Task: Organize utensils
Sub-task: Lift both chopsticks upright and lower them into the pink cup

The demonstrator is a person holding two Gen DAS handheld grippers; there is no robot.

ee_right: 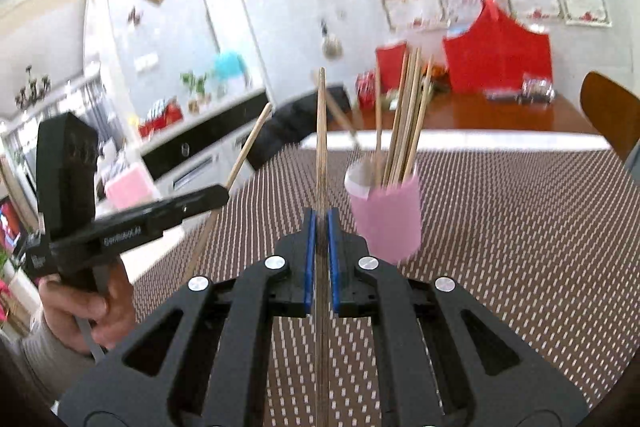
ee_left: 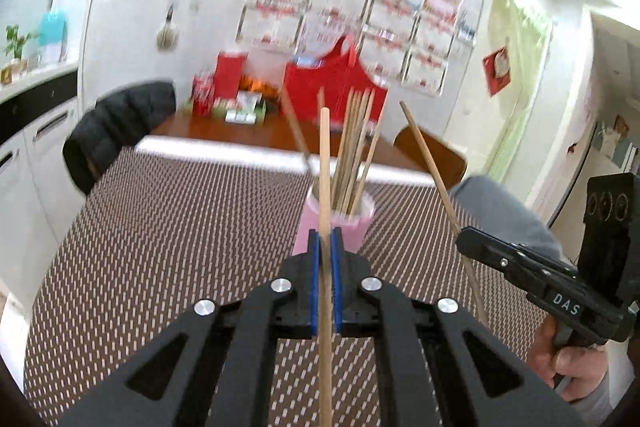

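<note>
A pink cup (ee_left: 340, 227) stands on the woven mat with several wooden chopsticks upright in it. My left gripper (ee_left: 325, 239) is shut on one chopstick (ee_left: 325, 163), which rises steeply just in front of the cup. In the left wrist view the right gripper (ee_left: 460, 239) comes in from the right, shut on a second chopstick (ee_left: 428, 155) that leans left. In the right wrist view my right gripper (ee_right: 321, 217) clamps that chopstick (ee_right: 321, 131) between its blue pads, left of the pink cup (ee_right: 388, 219). The left gripper (ee_right: 224, 193) with its chopstick (ee_right: 250, 143) shows at the left.
A brown and white woven mat (ee_left: 160, 247) covers the near table. Beyond it lies a wooden tabletop (ee_left: 248, 135) with red bags (ee_left: 332, 87) and boxes. A chair with a black jacket (ee_left: 120, 131) stands at the left, a wooden chair (ee_left: 436, 147) at the right. A hand (ee_left: 568, 359) holds the right gripper.
</note>
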